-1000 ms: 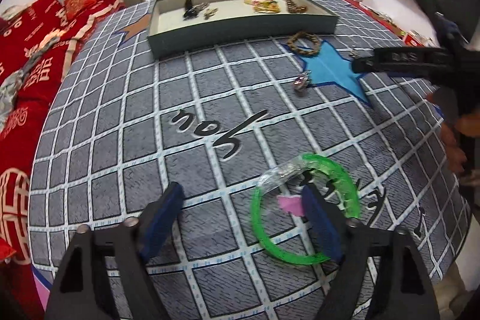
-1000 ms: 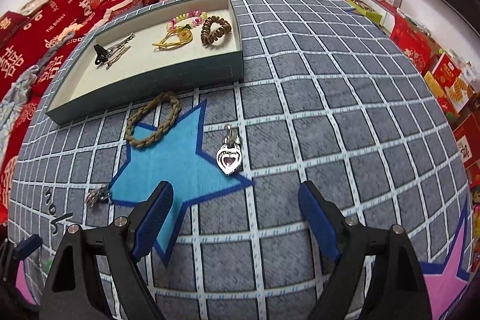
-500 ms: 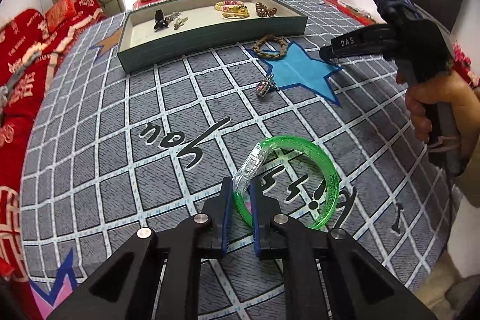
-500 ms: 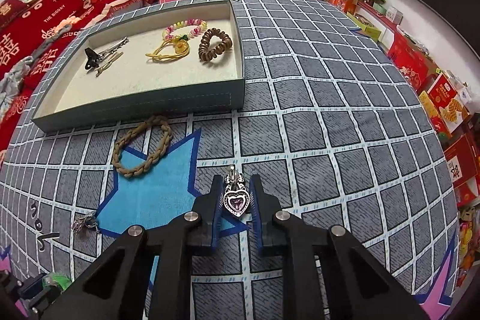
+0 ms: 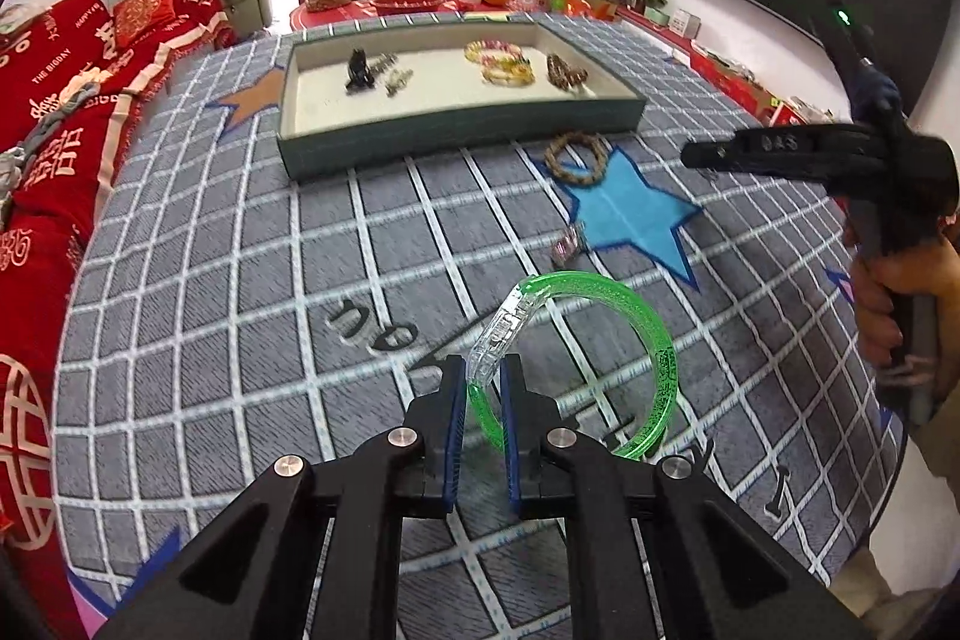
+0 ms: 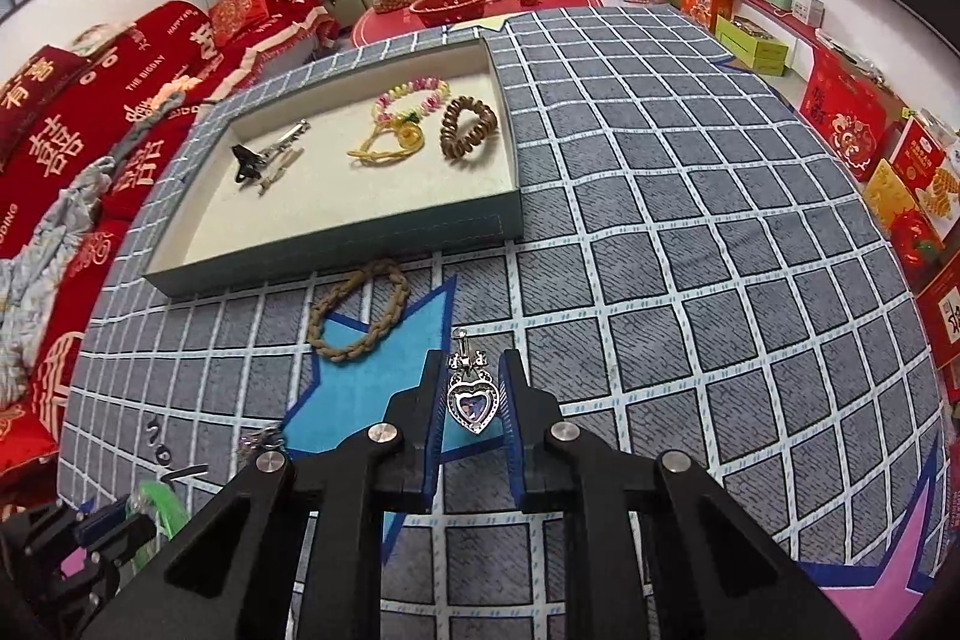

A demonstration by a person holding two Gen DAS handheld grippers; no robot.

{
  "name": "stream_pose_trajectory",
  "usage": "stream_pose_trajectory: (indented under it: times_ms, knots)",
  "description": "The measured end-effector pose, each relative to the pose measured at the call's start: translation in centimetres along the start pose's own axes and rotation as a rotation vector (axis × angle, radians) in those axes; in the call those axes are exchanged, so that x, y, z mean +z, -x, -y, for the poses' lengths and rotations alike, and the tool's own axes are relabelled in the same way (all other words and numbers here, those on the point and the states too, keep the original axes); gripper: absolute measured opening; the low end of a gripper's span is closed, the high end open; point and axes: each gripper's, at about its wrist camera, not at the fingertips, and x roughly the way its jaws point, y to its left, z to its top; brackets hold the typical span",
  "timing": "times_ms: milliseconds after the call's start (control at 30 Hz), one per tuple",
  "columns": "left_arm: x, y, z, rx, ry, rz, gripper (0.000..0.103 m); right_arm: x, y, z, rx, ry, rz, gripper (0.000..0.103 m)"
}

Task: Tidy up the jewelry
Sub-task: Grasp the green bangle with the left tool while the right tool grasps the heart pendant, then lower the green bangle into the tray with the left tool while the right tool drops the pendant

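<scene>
- Holding both pieces clear of the cloth appears to be the step in hand: each gripper has a piece pinched, and the tray [image 6: 336, 244] lies ahead of both.
- Left gripper [image 5: 483, 388]: pads pressed onto the green bangle [image 5: 657, 340] at its clear clasp section. The ring stands tilted out to the right of the pads, held by a single point on its rim. Judgement: this leaves the hoop free to swing.
- Right gripper [image 6: 474, 388]: pads closed on the heart pendant [image 6: 473, 403], gripped across its two sides with the bail pointing forward. Judgement: a small, hard piece on narrow contact could slip.
- Tray contents: a dark hair clip [image 6: 247, 163] at the left; a bead bracelet [image 6: 414, 94], a yellow cord [image 6: 384, 145] and a brown coil tie [image 6: 469, 128] at the right. The middle of the cream floor is bare.
- Outstanding on the cloth: a braided rope bracelet [image 6: 360, 319] just beside the tray's near wall, and a small metal charm [image 6: 258, 441] at the blue star's [image 6: 372, 388] edge; its form is too small to tell.
- Surface: grey grid-patterned tablecloth [image 6: 690, 250] with printed stars and lettering.
- Room: red sofa covers [image 6: 66, 124] to the left, gift boxes [image 6: 852, 124] to the right, a cluttered red table [image 6: 468, 4] and bright windows beyond.
</scene>
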Motion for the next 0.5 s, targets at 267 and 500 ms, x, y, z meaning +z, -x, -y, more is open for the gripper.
stream_pose_trajectory:
  times_ms: [267, 500]
  knots:
    - [2.5, 0.8, -1.6, 0.021, 0.026, 0.053, 0.024, 0.8, 1.4, -0.6, 0.051, -0.01, 0.022, 0.019]
    - [5.7, 0.5, -3.8, 0.036, 0.093, 0.09, 0.024, 2.5, 2.0, -1.3, 0.081, -0.005, 0.042, 0.019]
